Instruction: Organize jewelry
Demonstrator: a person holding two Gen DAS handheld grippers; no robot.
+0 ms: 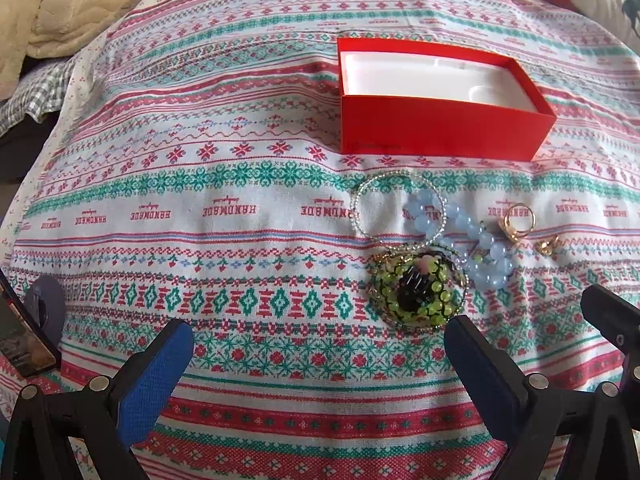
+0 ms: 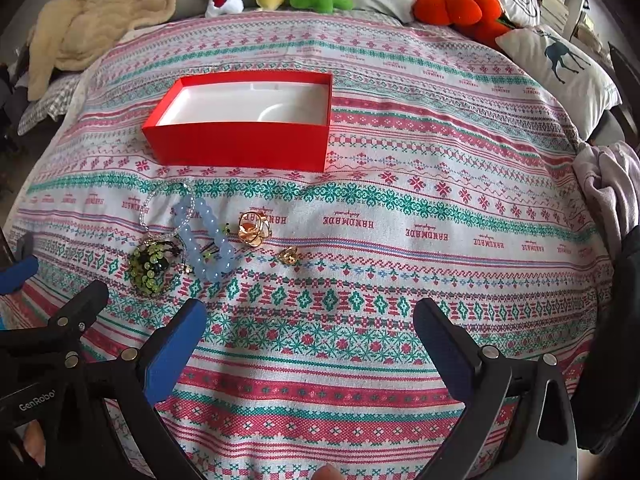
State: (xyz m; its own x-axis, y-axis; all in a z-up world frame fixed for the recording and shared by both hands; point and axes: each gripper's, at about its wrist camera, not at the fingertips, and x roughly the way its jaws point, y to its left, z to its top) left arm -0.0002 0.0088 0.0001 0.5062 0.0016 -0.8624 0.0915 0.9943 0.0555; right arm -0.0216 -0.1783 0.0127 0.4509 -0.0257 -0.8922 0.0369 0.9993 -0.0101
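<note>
Rectangular red box [image 2: 240,148], round beaded bracelets [image 2: 208,240], woven cloth [image 2: 400,240]

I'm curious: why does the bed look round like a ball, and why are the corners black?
Fisheye bending: in both wrist views the striped cloth bulges and its straight stripes curve. The right wrist view has dark corners where the lens circle ends. The red box stays sharp, with soft daylight and no glare.

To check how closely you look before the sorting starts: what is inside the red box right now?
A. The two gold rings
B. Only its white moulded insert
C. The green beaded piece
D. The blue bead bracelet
B. The red box shows only its white insert; the blue bead bracelet, the gold rings and the green beaded piece all lie on the cloth in front of it.
</note>
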